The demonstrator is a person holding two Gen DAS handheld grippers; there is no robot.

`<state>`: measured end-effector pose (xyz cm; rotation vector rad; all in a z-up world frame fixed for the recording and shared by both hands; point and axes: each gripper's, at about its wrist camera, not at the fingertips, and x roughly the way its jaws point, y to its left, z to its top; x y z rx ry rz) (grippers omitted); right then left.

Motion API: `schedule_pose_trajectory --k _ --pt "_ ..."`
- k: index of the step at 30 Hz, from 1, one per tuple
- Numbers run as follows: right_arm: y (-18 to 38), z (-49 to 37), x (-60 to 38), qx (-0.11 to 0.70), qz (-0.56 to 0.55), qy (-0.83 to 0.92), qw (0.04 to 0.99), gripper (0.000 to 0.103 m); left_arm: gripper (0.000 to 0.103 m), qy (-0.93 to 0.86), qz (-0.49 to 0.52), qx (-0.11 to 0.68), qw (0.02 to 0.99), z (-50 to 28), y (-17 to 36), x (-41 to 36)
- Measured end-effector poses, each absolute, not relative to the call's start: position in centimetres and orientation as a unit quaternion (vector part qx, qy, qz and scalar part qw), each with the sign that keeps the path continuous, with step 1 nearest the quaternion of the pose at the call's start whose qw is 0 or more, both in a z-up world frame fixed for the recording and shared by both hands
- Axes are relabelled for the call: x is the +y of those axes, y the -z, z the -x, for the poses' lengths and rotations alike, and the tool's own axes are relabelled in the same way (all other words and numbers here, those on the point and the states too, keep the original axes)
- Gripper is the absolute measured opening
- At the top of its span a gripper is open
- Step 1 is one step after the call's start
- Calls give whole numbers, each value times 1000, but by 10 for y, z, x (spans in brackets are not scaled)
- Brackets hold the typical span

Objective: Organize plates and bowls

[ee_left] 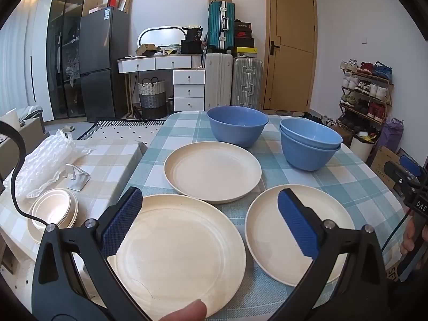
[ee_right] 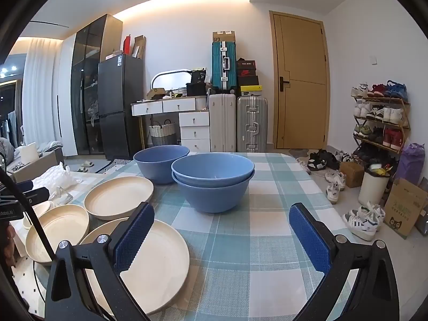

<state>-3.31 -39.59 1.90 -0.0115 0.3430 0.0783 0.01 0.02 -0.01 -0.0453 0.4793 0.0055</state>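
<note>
Three cream plates lie on the checked tablecloth: a near one (ee_left: 176, 251), a far one (ee_left: 212, 174) and a right one (ee_left: 270, 230). Behind them stand a single blue bowl (ee_left: 236, 128) and two nested blue bowls (ee_left: 310, 144). My left gripper (ee_left: 210, 222) is open and empty, hovering above the near plate, its fingers straddling the near and right plates. My right gripper (ee_right: 222, 238) is open and empty over bare cloth, in front of the nested bowls (ee_right: 212, 182). The single bowl (ee_right: 157, 161) and the plates (ee_right: 119, 196) (ee_right: 57, 228) (ee_right: 157, 264) lie to its left.
A lower side table on the left holds bubble wrap (ee_left: 45, 160), a metal stand (ee_left: 77, 178) and a stack of small cream dishes (ee_left: 53, 211). The table's right edge (ee_right: 318, 187) drops to a floor strewn with shoes and boxes. A black cable (ee_left: 16, 176) hangs at the left.
</note>
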Motion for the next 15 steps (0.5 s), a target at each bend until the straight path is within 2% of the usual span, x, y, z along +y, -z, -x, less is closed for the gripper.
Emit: schedule_pose_trajectory --k 15 --pt "-19 33 -396 171 4 -39 985 103 101 -2 22 238 971 2 -2 -1"
